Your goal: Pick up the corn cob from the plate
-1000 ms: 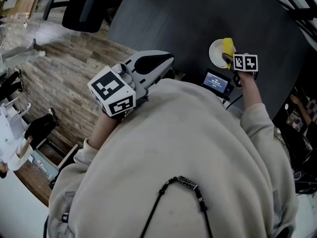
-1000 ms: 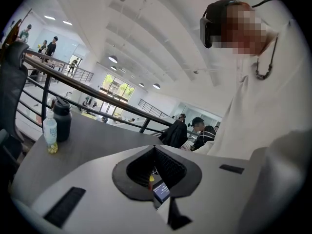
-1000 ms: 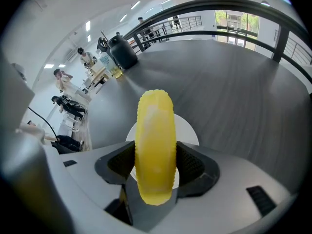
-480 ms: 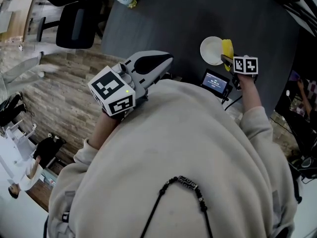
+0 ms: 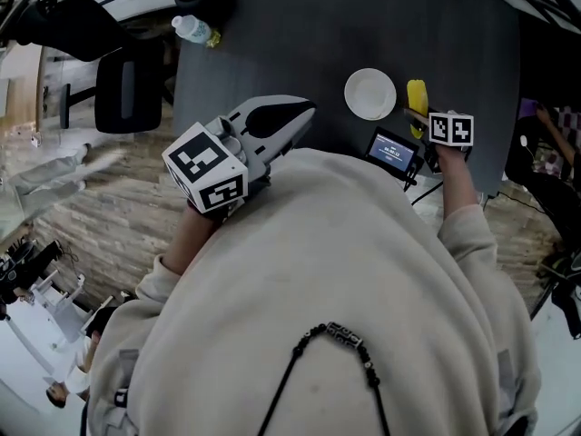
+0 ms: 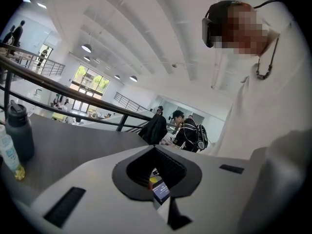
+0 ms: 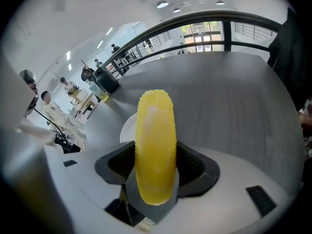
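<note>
Holds the left gripper (image 5: 307, 109) at 9 o'clock of the head view, close to the chest, jaws pressed together on nothing. Leaves the white plate (image 5: 350, 98) bare on the dark table (image 5: 290, 25) near 12 o'clock. Grips the corn cob (image 7: 155, 150) in the right gripper (image 5: 416, 114) at 3 o'clock of the plate, clear of it, jaws fairly wide and clamped across the cob's lower part. Risks a slip: pinches a rounded cob near one end only, so could let it pivot or slide out on a quick wrist roll, then clip the small screen (image 5: 393, 151) at 6 o'clock
</note>
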Motion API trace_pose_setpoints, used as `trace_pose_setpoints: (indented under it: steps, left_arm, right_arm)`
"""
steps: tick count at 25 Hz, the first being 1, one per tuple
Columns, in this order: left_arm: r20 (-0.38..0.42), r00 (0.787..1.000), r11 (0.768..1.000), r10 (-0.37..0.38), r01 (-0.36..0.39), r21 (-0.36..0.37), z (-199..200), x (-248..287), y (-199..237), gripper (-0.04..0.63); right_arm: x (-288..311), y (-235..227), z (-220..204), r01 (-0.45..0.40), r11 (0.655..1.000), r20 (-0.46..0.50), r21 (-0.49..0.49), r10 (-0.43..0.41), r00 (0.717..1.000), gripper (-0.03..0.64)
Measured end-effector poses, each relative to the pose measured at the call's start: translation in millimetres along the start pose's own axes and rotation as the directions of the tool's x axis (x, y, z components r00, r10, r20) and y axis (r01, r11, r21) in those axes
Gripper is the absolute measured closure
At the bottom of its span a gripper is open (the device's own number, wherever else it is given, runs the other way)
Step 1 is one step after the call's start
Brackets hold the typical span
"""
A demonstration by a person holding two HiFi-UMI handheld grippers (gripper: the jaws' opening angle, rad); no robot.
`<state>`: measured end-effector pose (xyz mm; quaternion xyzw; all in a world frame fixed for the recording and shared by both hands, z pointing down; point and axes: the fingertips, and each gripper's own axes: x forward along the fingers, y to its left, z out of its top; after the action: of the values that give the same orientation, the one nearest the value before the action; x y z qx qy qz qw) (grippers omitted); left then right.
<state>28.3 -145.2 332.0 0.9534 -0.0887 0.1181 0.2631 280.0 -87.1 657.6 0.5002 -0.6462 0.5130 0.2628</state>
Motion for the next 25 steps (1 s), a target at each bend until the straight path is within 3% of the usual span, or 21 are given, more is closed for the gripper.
trace_pose_setpoints:
  steps: [6,13,19,25]
  left_arm:
    - [-0.009,0.996,0.995,-0.087,0.087,0.058,15.7,7.0,-0.4,0.589]
    - [-0.014,0.986,0.982,-0.164,0.165,0.092,21.2,-5.3,16.0,0.589]
    - [-0.015,0.979,0.97,-0.204,0.204,0.136,32.3,-12.0,6.5,0.589]
    - [0.001,0.974,0.962,-0.228,0.225,0.156,34.2,-19.5,-0.4,0.589]
  right_arm:
    - [-37.2,7.7,12.2,0.006,0.998,0.127,0.057,-0.013,0.992,0.356]
    - [-68.6,51.3,43.6,-0.027,0.997,0.281,0.078,0.004,0.96,0.356]
    - [-116.5,99.2,76.6,-0.058,0.998,0.392,0.017,0.047,0.919,0.356]
    - [-166.9,157.2,102.2,-0.126,0.989,0.503,-0.075,0.147,0.852,0.356]
